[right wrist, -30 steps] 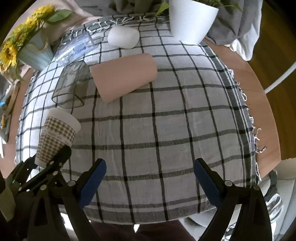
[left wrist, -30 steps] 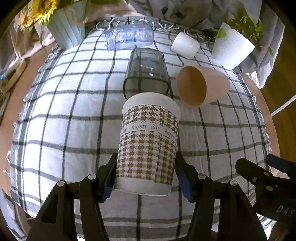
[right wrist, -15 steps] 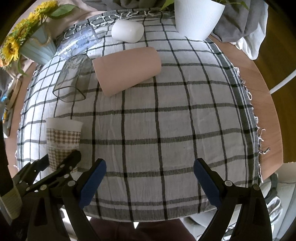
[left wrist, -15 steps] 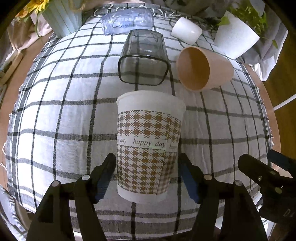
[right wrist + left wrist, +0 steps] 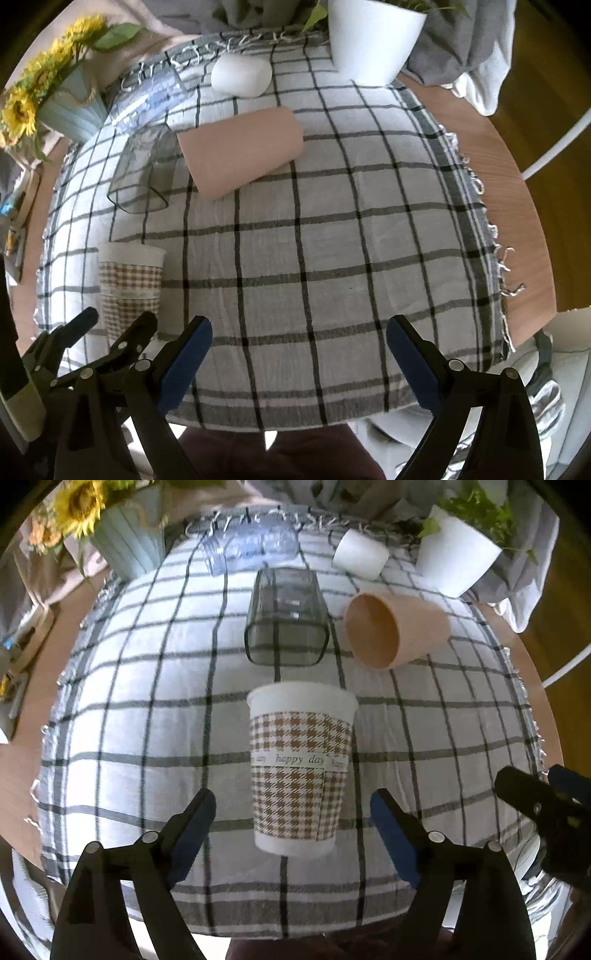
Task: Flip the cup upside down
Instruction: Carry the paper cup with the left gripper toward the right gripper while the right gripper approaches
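A paper cup (image 5: 301, 766) with a brown houndstooth sleeve reading "happy day" stands on the checked tablecloth (image 5: 147, 738), wide end up. My left gripper (image 5: 293, 812) is open, its blue-padded fingers apart on either side of the cup's lower part and not touching it. The cup also shows at the left in the right wrist view (image 5: 130, 282). My right gripper (image 5: 299, 341) is open and empty over the cloth's front edge.
Behind the paper cup lie a smoky square glass (image 5: 286, 622), a pink cup (image 5: 395, 629) on its side, a clear tumbler (image 5: 251, 550) and a small white cup (image 5: 360, 554). A white plant pot (image 5: 458, 559) and a sunflower vase (image 5: 127, 542) stand at the back.
My left gripper has let go of the paper cup and opened; the cup went from tilted in my grip to standing free on the cloth. The right gripper stayed nearly still.
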### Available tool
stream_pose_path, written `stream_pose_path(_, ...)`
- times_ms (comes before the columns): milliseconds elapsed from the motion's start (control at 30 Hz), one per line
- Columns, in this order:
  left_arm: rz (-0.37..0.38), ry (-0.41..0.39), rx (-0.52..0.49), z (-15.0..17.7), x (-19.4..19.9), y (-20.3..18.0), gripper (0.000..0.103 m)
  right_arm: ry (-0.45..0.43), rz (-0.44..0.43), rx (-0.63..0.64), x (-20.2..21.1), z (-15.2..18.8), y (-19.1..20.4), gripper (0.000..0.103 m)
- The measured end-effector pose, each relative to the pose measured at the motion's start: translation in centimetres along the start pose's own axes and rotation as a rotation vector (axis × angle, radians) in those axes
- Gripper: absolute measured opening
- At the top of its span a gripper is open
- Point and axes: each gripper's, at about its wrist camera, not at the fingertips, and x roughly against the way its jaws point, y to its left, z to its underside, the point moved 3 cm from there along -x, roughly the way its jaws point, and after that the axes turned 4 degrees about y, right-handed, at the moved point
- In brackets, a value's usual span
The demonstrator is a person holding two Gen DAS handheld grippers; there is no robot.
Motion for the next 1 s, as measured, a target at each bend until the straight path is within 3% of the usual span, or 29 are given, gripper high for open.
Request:
stream_pose_path(167, -0.014, -0.04, -0.002, 0.0, 2.2, 1.0, 0.092, -0.03, -0.018, -0.027, 1.7, 0.1, 0.0, 0.095)
stream_pose_path(367, -0.117, -0.069, 0.013, 0.1, 3.5, 4.2, 0.093, -0.016, -0.058, -0.028, 1.2, 0.7, 2.1, 0.095)
stream_pose_path(700, -0.144, -0.036, 0.046, 0.8, 3.3, 9.9, 0.094, 0.001, -0.115, 0.022, 0.2, 2.0, 7.7, 0.095)
stream_pose_path(1000, -0.157, 0.004, 0.032, 1.7, 2.1, 12.6, 0.097, 0.035, -0.147, 0.036, -1.7, 3.1, 11.3, 0.093)
